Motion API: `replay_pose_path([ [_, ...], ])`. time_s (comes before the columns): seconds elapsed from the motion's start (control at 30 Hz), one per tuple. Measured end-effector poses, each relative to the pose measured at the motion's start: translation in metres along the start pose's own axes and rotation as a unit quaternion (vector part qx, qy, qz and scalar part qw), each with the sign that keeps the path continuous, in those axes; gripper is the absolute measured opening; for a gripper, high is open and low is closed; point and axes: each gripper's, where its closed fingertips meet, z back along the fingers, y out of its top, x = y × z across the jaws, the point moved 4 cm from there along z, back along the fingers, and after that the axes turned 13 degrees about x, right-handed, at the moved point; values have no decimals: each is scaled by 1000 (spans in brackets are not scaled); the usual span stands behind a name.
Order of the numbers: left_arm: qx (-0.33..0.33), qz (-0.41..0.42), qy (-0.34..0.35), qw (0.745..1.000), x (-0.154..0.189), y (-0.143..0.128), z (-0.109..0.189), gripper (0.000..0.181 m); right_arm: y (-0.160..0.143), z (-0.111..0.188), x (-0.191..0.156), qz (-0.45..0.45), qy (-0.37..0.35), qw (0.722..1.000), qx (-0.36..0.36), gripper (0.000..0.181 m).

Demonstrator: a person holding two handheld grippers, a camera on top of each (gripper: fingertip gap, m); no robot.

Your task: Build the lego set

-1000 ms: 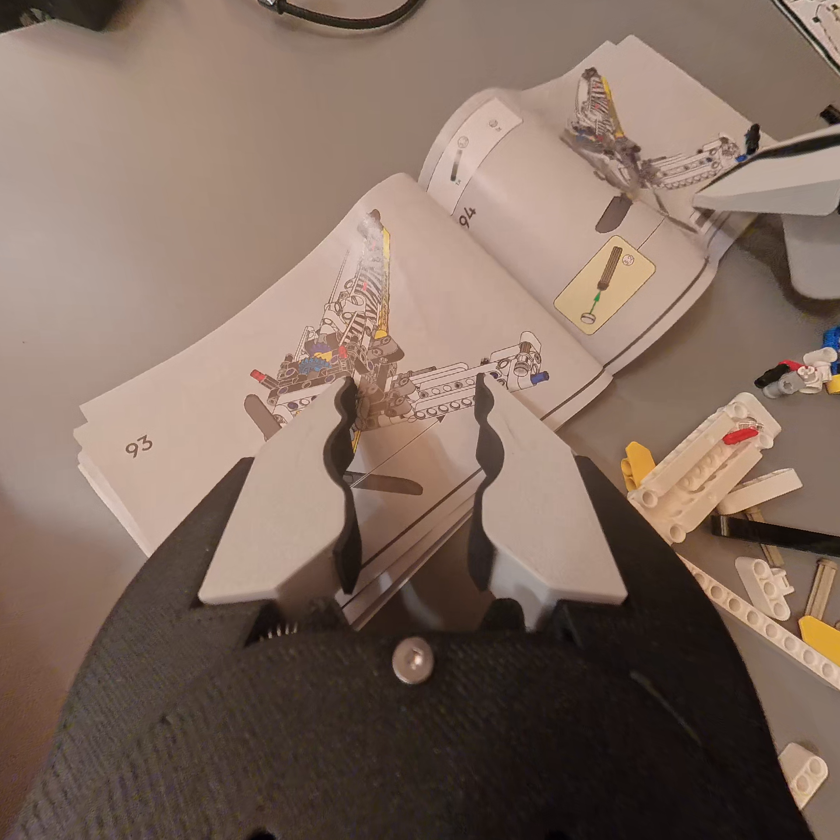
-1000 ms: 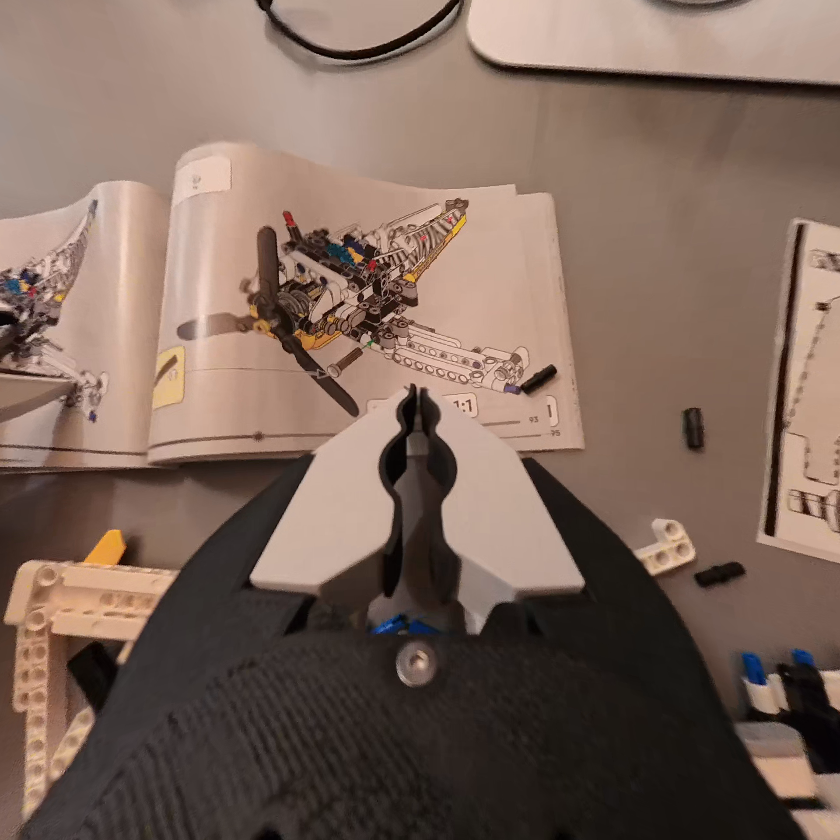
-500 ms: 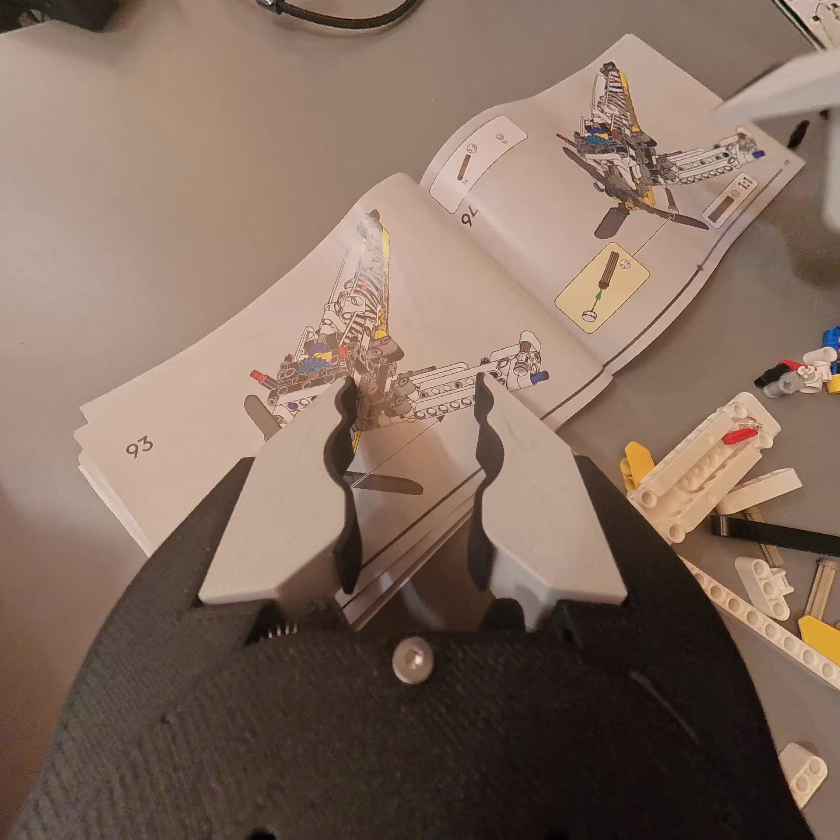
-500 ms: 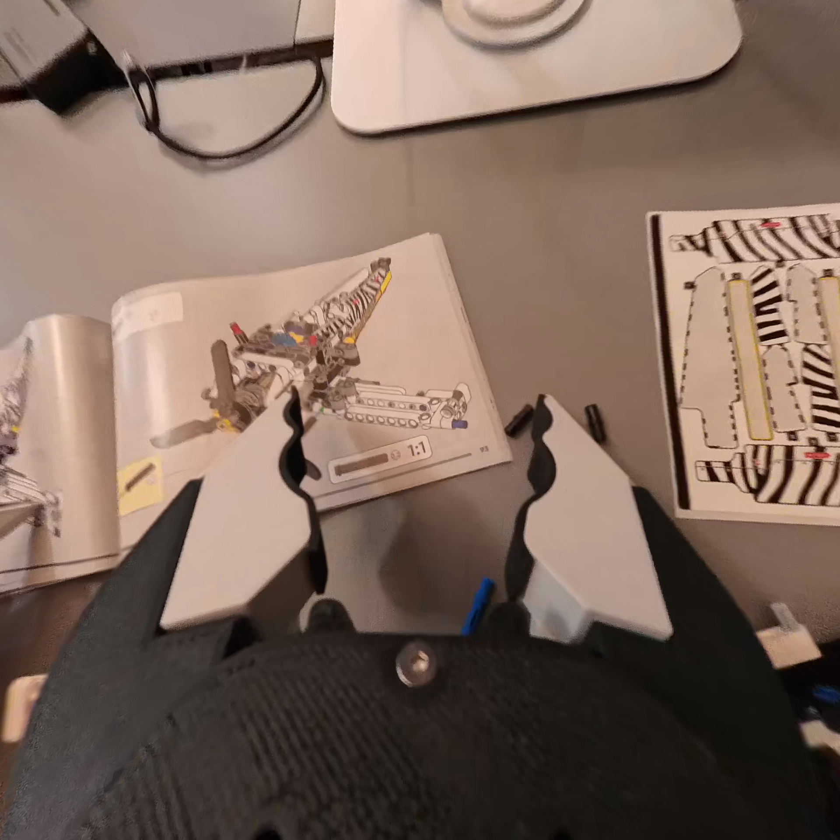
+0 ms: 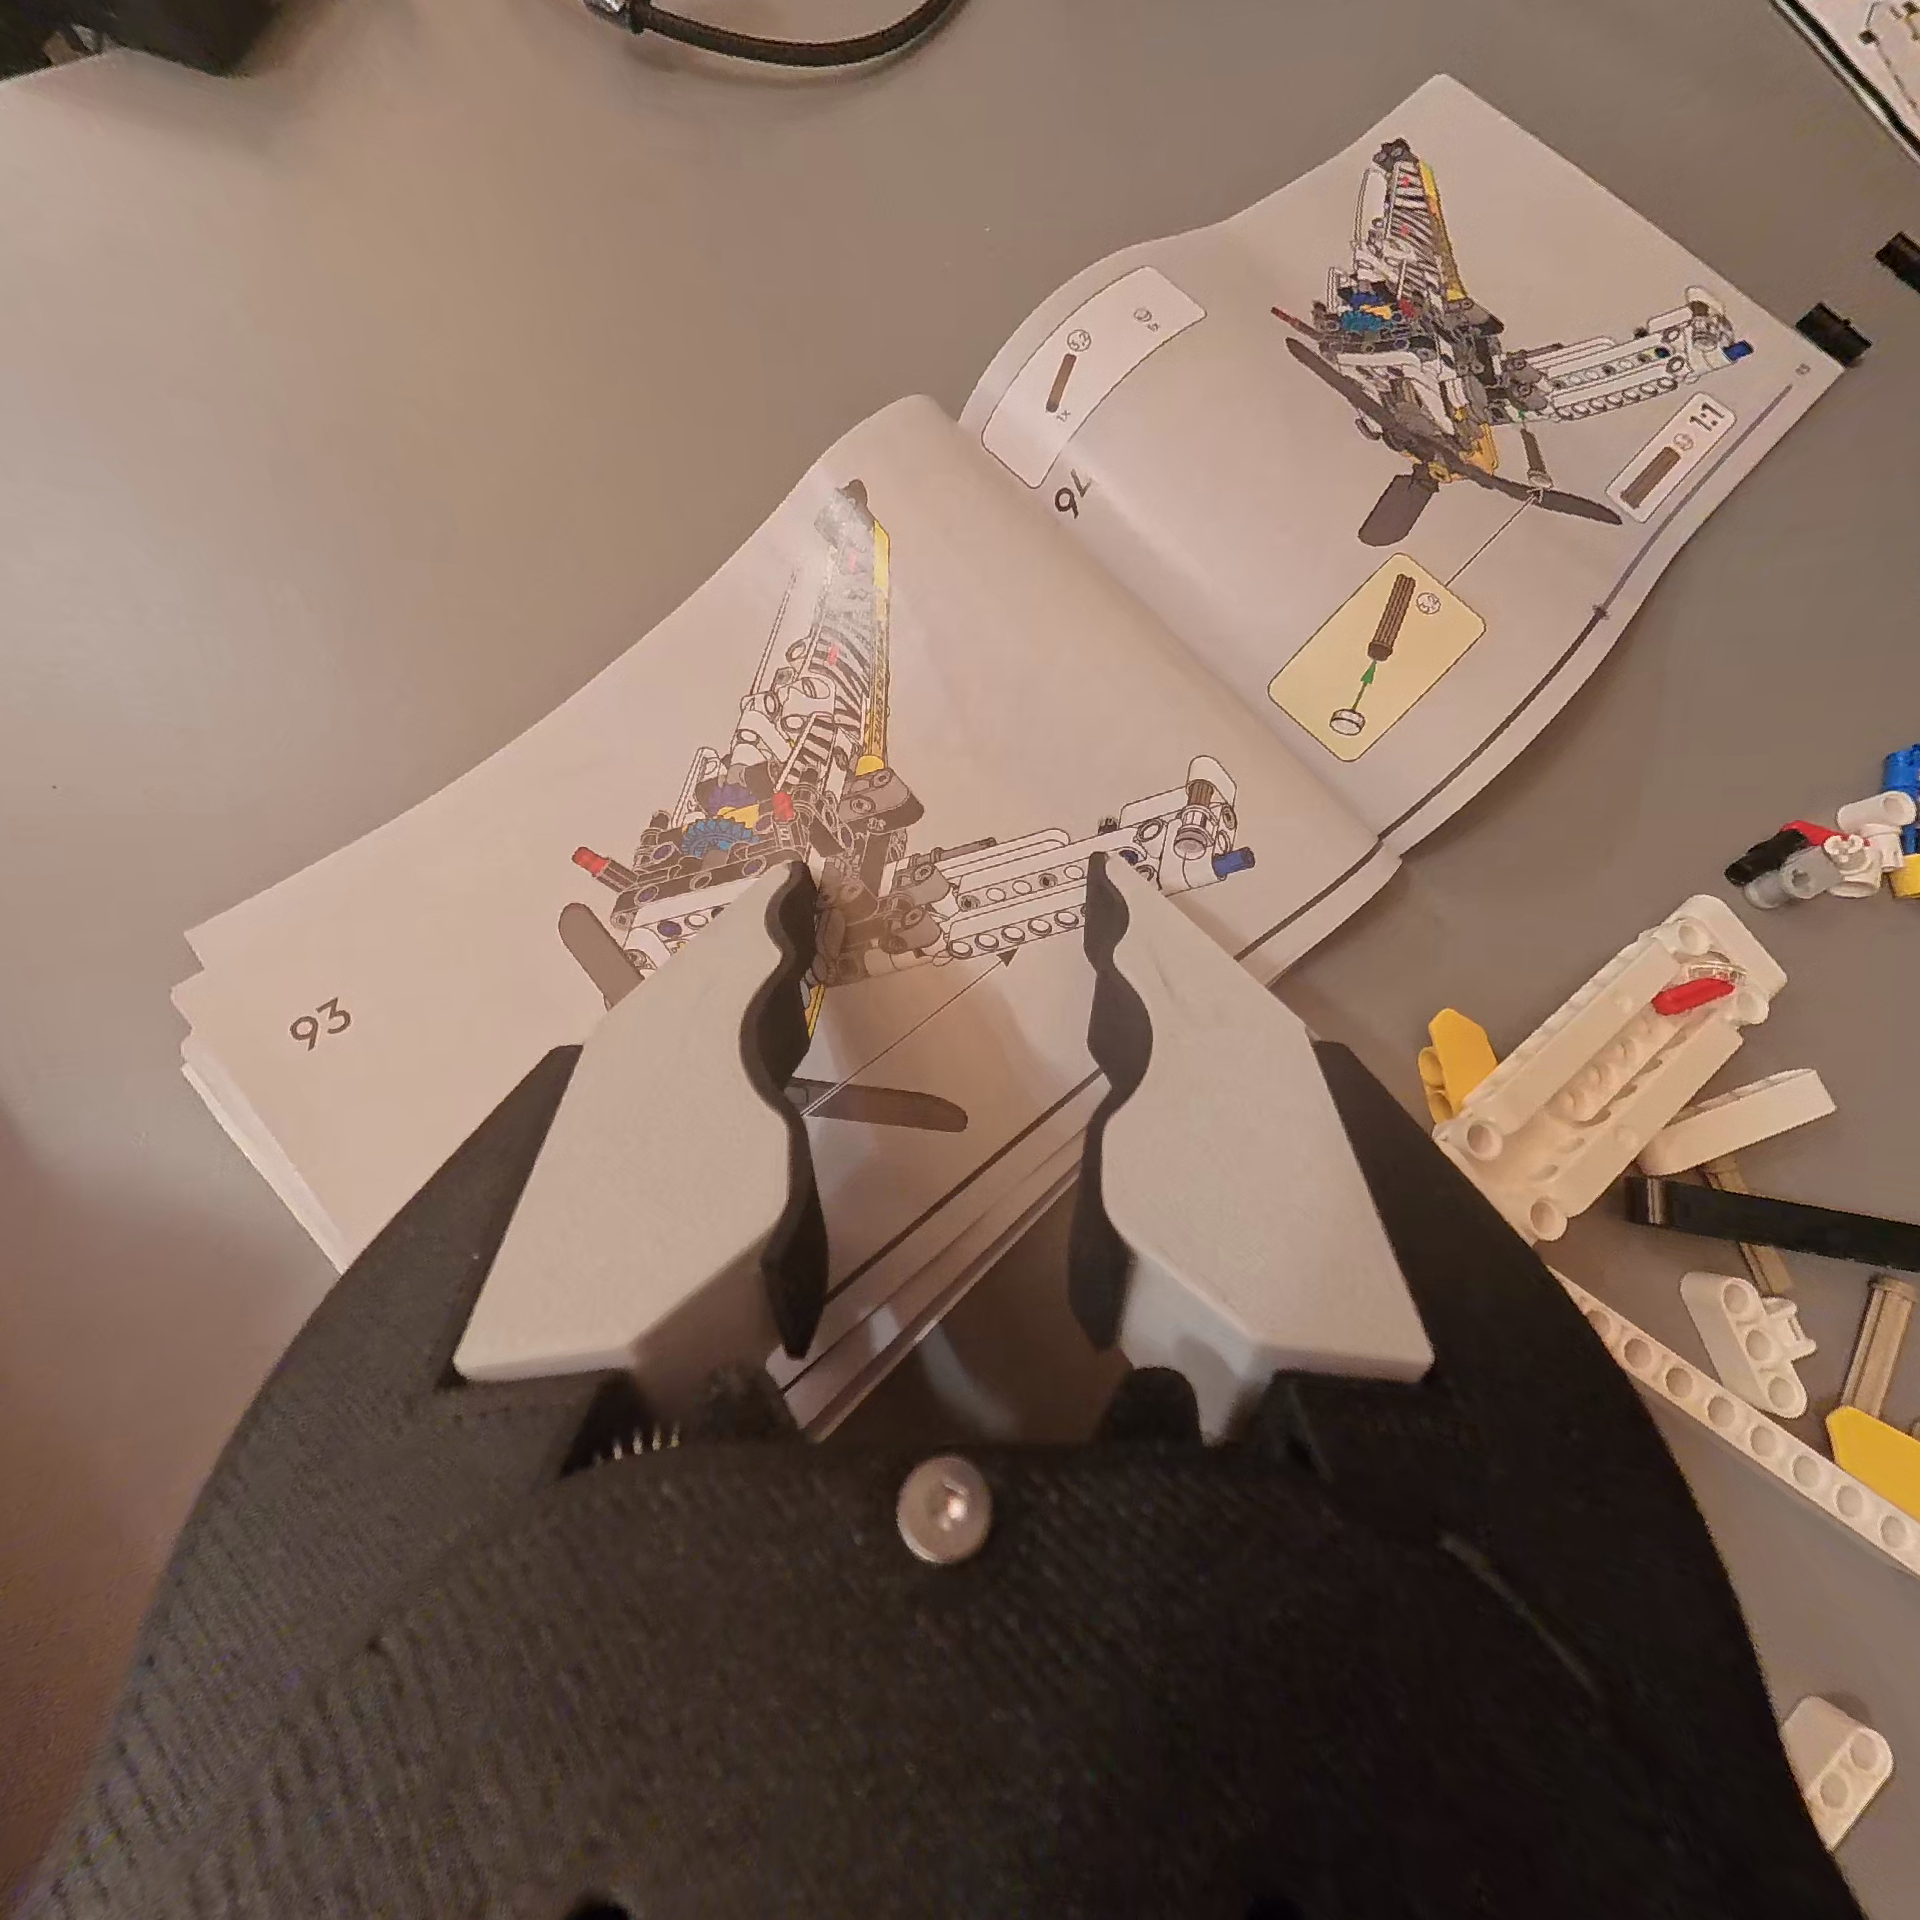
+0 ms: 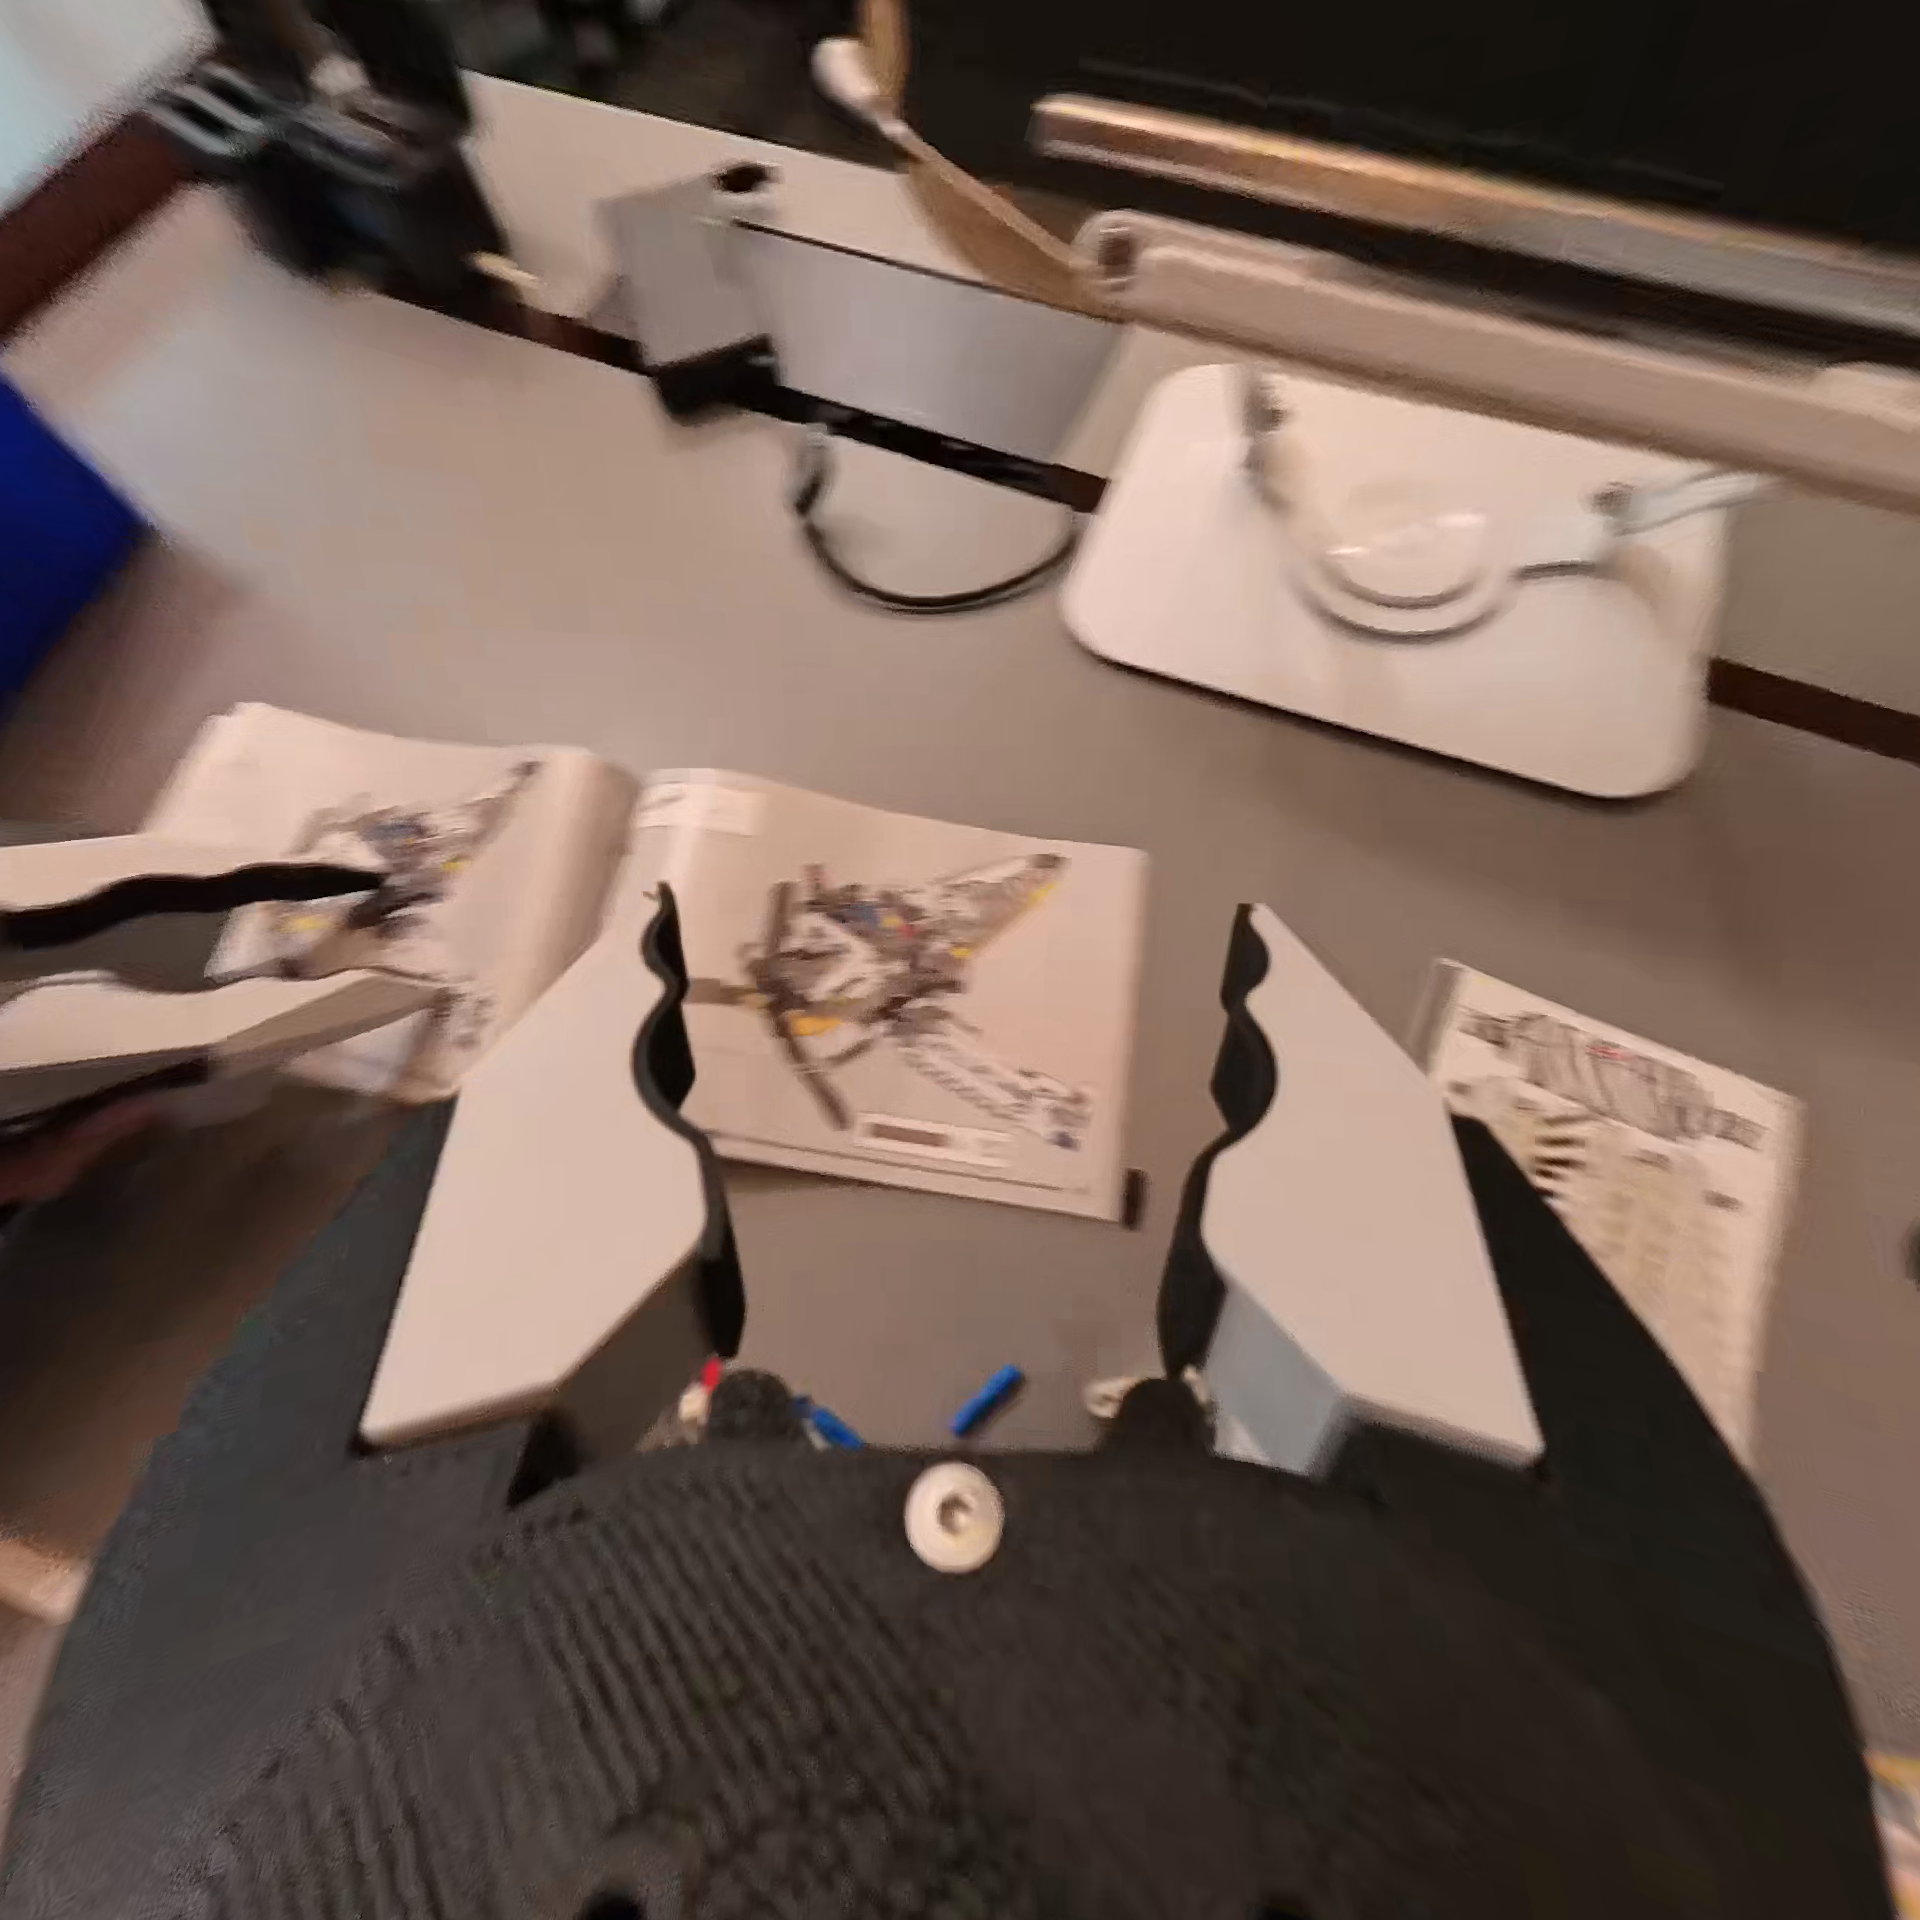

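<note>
The open instruction booklet (image 5: 1039, 644) lies flat on the grey table, showing drawings of a plane model. My left gripper (image 5: 948, 894) is open and empty, hovering over the booklet's left page. A white beam assembly (image 5: 1600, 1060) with a red pin lies to its right among loose parts. My right gripper (image 6: 956, 914) is wide open and empty, raised above the table, with the booklet (image 6: 904, 997) beyond its fingers. The left gripper (image 6: 187, 935) shows at the left edge of the blurred right wrist view. Small blue pins (image 6: 987, 1397) lie under the right gripper.
A long white beam (image 5: 1725, 1413), yellow pieces (image 5: 1460, 1049), a black beam (image 5: 1787, 1226) and a cluster of small pins (image 5: 1839, 852) lie at the right. A sticker sheet (image 6: 1621, 1143) lies right of the booklet. A white monitor base (image 6: 1392, 623) and black cable (image 6: 935, 582) stand behind.
My right gripper opened from shut, let the booklet page fall flat, and lifted up and back. The left gripper has not moved.
</note>
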Motion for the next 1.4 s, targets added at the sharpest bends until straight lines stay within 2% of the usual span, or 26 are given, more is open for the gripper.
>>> replay_pose_path([
  [0.1,1,2,-2,1000,0,0,0,54,-23,-12,-21,-38,20,999,14,101],
  [0.27,1,-2,2,1000,0,0,0,54,-81,-40,-30,-54,-12,996,-70,117],
  [0.47,0,-1,2,1000,1,0,0,54,-103,-50,-29,-19,-31,993,-108,120],
  [0.53,2,1,0,1000,1,0,0,53,-106,-51,-27,14,-50,991,-127,114],
  [0.73,2,1,0,1000,1,0,-1,54,-106,-51,-29,19,-52,989,-140,109],
  [0.77,3,1,0,1000,1,0,-1,54,-105,-50,-31,22,-49,989,-137,100],
  [0.83,3,1,0,1000,1,0,-1,53,-103,-48,-35,27,-40,991,-128,56],
  [0.97,3,0,-1,1000,1,0,-1,53,-102,-49,-45,40,-14,992,-118,28],
  [1.07,1,-4,0,1000,1,0,-1,53,-92,-47,-61,79,8,994,-78,0],
  [1.13,2,-14,13,1000,-1,3,2,55,-78,-44,-73,136,17,990,-35,0],
  [1.17,14,-11,41,999,-7,8,4,49,-70,-41,-81,170,19,985,-12,0],
  [1.23,71,14,103,992,-25,24,16,42,-57,-35,-99,227,38,973,29,0],
  [1.3,157,75,118,978,-40,43,34,38,-50,-29,-124,257,78,961,63,2],
  [1.37,212,153,87,961,-50,50,46,38,-51,-25,-150,274,128,950,82,18],
  [1.4,212,186,64,957,-54,47,46,38,-53,-23,-163,283,152,943,89,33],
])
